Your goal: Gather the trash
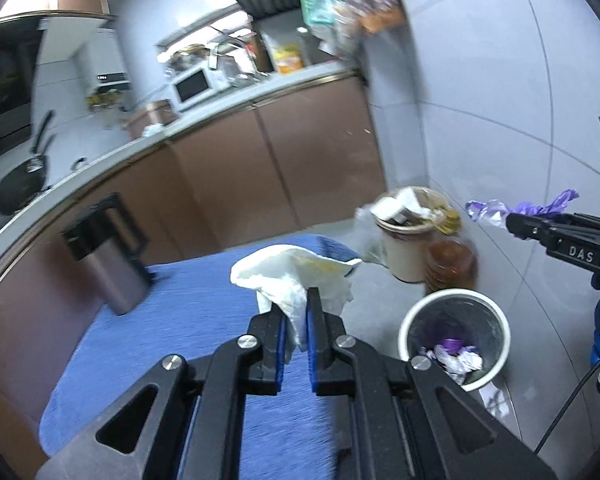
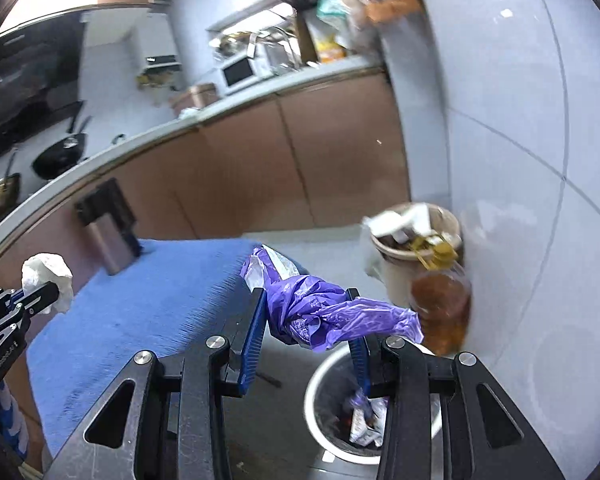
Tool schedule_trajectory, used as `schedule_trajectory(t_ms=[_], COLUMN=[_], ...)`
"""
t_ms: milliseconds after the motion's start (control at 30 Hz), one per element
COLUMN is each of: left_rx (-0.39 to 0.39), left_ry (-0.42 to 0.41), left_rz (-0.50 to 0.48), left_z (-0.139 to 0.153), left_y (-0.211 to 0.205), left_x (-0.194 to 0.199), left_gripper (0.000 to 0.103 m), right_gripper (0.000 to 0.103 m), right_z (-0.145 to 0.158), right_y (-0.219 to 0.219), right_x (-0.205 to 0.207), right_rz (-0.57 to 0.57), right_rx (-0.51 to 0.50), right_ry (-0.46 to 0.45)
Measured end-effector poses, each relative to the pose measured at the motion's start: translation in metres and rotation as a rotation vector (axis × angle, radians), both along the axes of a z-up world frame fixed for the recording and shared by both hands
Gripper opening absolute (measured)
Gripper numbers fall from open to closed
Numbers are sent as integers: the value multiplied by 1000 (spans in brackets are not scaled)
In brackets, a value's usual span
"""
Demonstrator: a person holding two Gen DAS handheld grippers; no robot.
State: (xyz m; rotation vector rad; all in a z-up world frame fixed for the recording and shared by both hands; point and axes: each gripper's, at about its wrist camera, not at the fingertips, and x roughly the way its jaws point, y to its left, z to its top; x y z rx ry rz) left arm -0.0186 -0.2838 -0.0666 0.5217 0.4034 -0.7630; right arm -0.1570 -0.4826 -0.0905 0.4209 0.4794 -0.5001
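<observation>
The left claw [image 1: 298, 320] is clenched on a crumpled white paper tissue [image 1: 296, 276], which bunches up just ahead of its blue pads. The right claw [image 2: 308, 320] grasps a crumpled purple plastic bag [image 2: 320, 312], one end trailing off to its right. Below the right claw, and down to the right of the left one, stands a white round waste bin [image 1: 500, 344] holding scraps. Beyond both sits a full beige bin [image 2: 396, 276] beside an amber oil bottle [image 2: 444, 304].
</observation>
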Motion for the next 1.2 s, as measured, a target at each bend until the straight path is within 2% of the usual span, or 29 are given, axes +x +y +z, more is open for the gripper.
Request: schedule_trajectory(t_ms=[233, 567, 800, 933, 1000, 1067, 1200], left_rx=[97, 208, 258, 264, 258, 237, 196], left_ry=[70, 167, 225, 271, 287, 299, 318], left_rz=[-107, -166, -188, -234, -247, -252, -260], left_z=[-43, -94, -118, -123, -124, -121, -111], left_y=[-62, -109, -137, -147, -151, -153, -150], left_x=[-9, -9, -6, -7, -7, -6, -4], left_gripper=[8, 11, 11, 12, 23, 42, 45], right_gripper=[38, 39, 39, 43, 44, 52, 57], right_z=[-41, -91, -123, -133, -137, -142, -146], right_y=[-34, -63, -75, -80, -80, -80, -81], right_x=[-10, -12, -6, -2, 1, 2, 4], right_rz=[-91, -143, -154, -161, -167, -165, -177], right_rx=[65, 150, 196, 201, 195, 195, 187], right_ry=[71, 152, 206, 230, 247, 256, 277])
